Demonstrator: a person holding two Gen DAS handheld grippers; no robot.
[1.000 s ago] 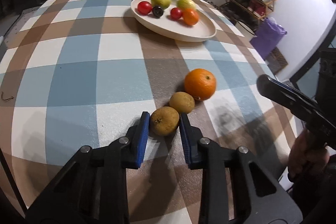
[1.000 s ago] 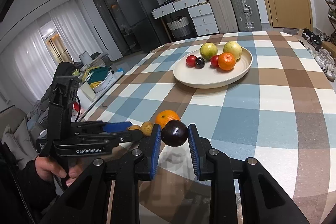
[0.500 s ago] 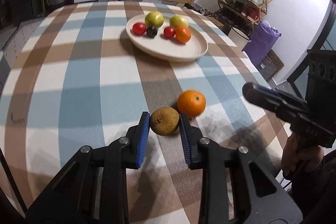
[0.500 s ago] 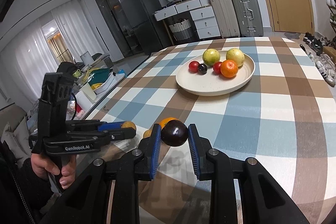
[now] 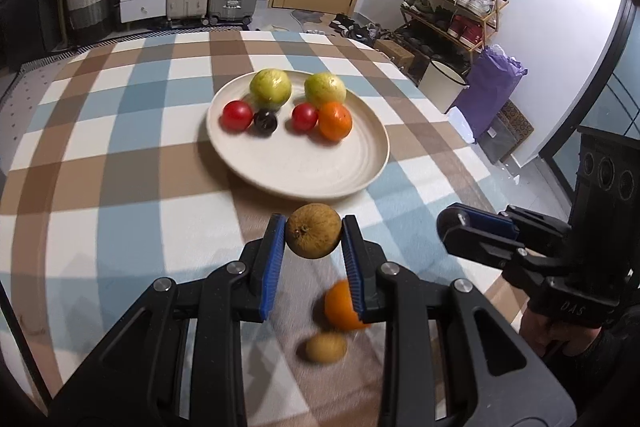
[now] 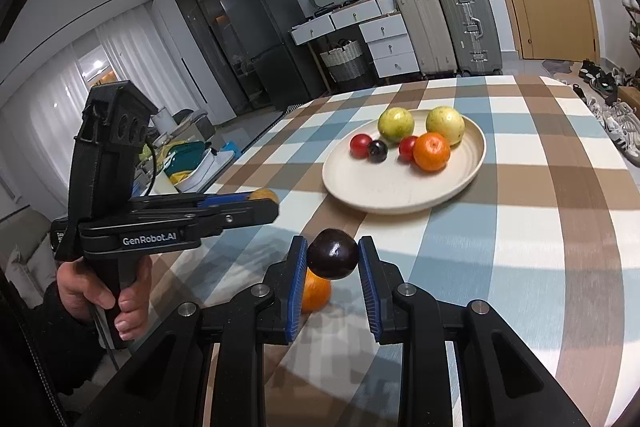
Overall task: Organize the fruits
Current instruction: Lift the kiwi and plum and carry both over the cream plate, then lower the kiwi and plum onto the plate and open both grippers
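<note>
Blue-padded fingers of the left gripper (image 5: 313, 239) clench a brown russet fruit (image 5: 314, 231) above the checked worktop (image 5: 120, 211); the right gripper (image 6: 333, 261) grasps a dark plum (image 6: 332, 259). Below lie an orange (image 5: 342, 307) and a small brown fruit (image 5: 326, 347). Farther off, the cream plate (image 5: 304, 171) holds six fruits. Both fruits seem mid-carry; next, each needs lowering onto bare plate and releasing.

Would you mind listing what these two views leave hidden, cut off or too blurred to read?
- Left wrist view: the orange on the table is blurred and partly behind a left gripper finger.
- Same view: the small brown fruit beside it is too blurred to identify.
- Right wrist view: the right gripper and its dark plum cover most of that orange.
</note>
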